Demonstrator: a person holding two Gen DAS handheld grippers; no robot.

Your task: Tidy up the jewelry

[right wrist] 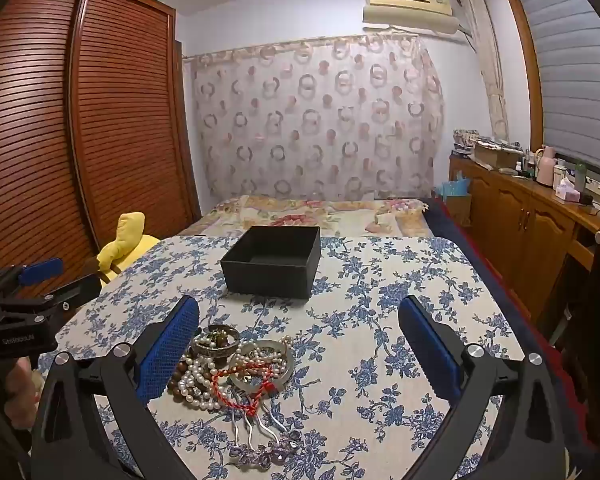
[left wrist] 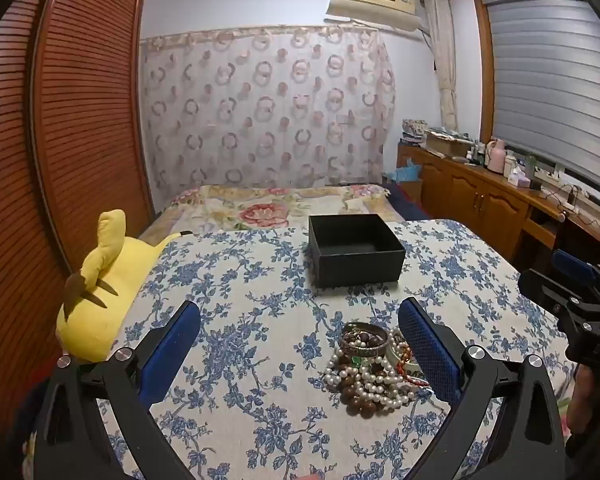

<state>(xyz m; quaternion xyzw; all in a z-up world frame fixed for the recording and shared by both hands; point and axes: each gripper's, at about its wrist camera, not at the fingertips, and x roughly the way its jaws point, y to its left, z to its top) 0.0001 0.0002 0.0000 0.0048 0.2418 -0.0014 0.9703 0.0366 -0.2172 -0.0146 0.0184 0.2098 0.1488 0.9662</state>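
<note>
A tangled pile of jewelry [left wrist: 370, 368] lies on the blue-flowered tablecloth [left wrist: 240, 280]: pearl strands, brown wooden beads, a metal bangle and a red cord. It also shows in the right wrist view [right wrist: 236, 364], with purple hairpins [right wrist: 260, 448] at its near side. An open, empty black box [left wrist: 356, 250] stands behind the pile, also in the right wrist view [right wrist: 272, 260]. My left gripper [left wrist: 300, 320] is open and empty, the pile by its right finger. My right gripper [right wrist: 300, 320] is open and empty, the pile by its left finger.
A yellow plush toy [left wrist: 100, 292] lies off the table's left edge, by the wooden wardrobe [left wrist: 60, 120]. A bed [left wrist: 276, 204] lies behind the table. A wooden cabinet [right wrist: 532, 216] with bottles runs along the right wall.
</note>
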